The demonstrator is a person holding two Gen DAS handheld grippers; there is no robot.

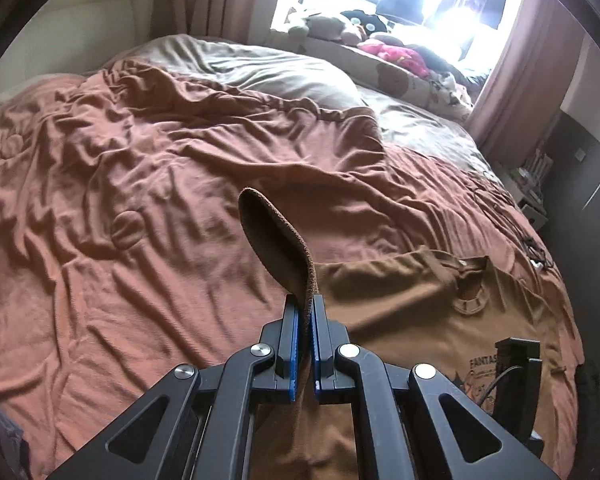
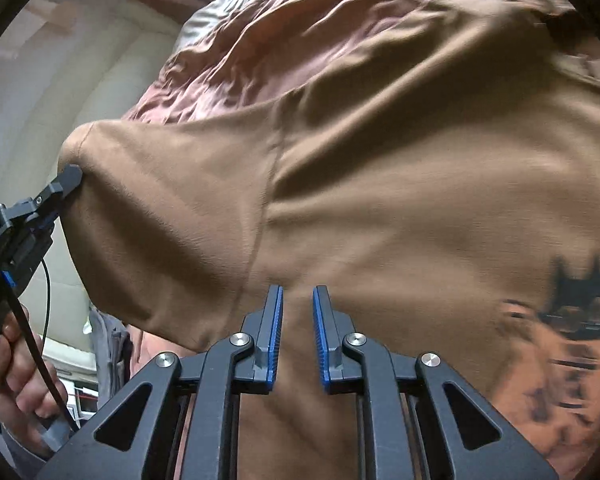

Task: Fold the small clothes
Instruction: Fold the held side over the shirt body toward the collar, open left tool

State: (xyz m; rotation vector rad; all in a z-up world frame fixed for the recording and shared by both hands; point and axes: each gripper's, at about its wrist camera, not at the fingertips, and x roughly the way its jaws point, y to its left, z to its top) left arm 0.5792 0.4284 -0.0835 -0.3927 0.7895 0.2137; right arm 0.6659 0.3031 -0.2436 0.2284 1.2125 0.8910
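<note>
A brown T-shirt [image 1: 412,308] with a dark print lies on the bed at the lower right of the left wrist view. My left gripper [image 1: 305,304] is shut on the edge of its sleeve [image 1: 276,240], which curls up above the fingers. In the right wrist view the T-shirt [image 2: 380,168] fills the frame, with its print [image 2: 576,304] at the right. My right gripper [image 2: 297,300] is slightly open just over the cloth near a seam, holding nothing. The left gripper [image 2: 70,178] shows at the far left, lifting the sleeve.
A rumpled rust-brown blanket [image 1: 140,184] covers the bed. A grey pillow [image 1: 260,68] lies at the far end. Soft toys [image 1: 360,28] sit on the window ledge. Dark furniture [image 1: 580,168] stands to the right of the bed.
</note>
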